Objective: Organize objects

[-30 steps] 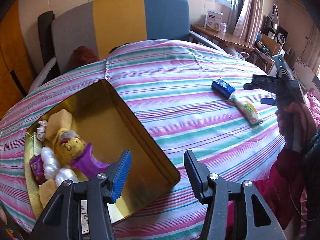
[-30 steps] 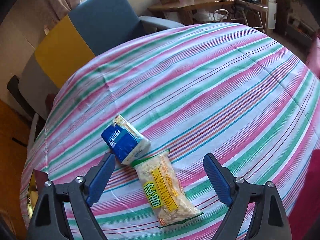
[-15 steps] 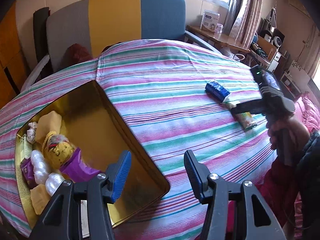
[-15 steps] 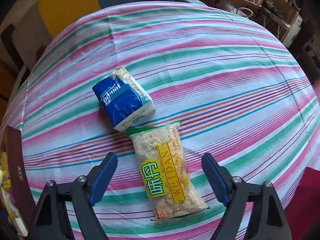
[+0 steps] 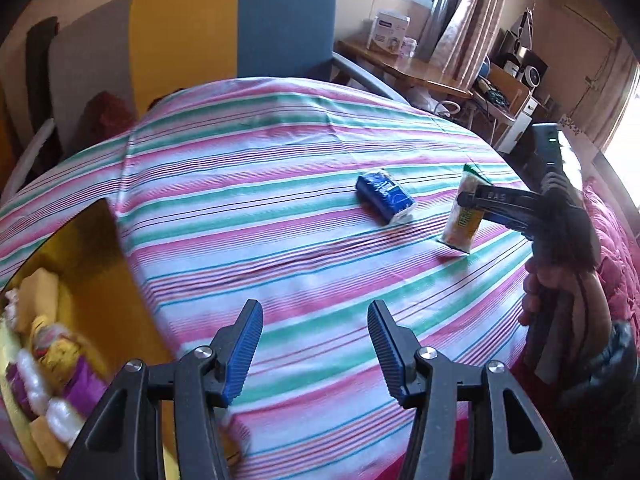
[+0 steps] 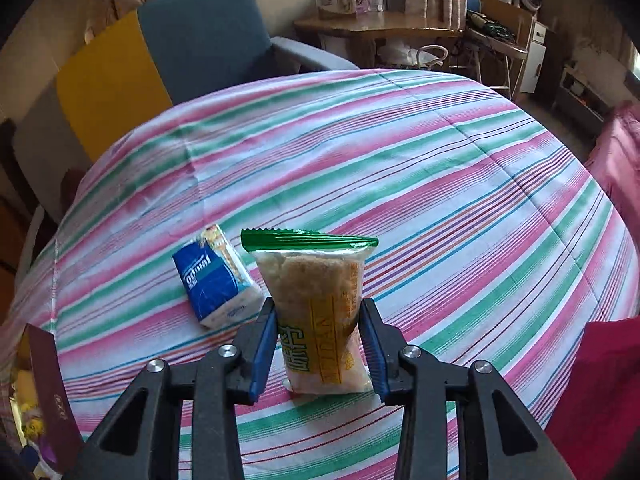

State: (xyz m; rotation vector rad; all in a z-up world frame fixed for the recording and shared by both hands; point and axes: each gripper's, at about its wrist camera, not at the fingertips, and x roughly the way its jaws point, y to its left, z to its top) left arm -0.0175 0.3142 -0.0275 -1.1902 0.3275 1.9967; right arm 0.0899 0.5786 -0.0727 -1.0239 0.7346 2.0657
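Snack packet (image 6: 320, 320) stands clamped in the right gripper (image 6: 322, 344); left gripper (image 5: 316, 350) gapes wide, holding nothing.

Glossy clear plastic snack packet (image 6: 320, 320), matt striped cloth tablecloth (image 6: 440, 200), shiny gold metal tin (image 5: 92, 280).

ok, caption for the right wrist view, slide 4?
Right hand-held gripper shut on a snack packet, lifting it upright beside the blue tissue pack on the striped tablecloth.

The snack packet (image 6: 322, 316) reads "WEIDAN" on its yellow band; the right tool (image 5: 476, 200) bears "DAS".
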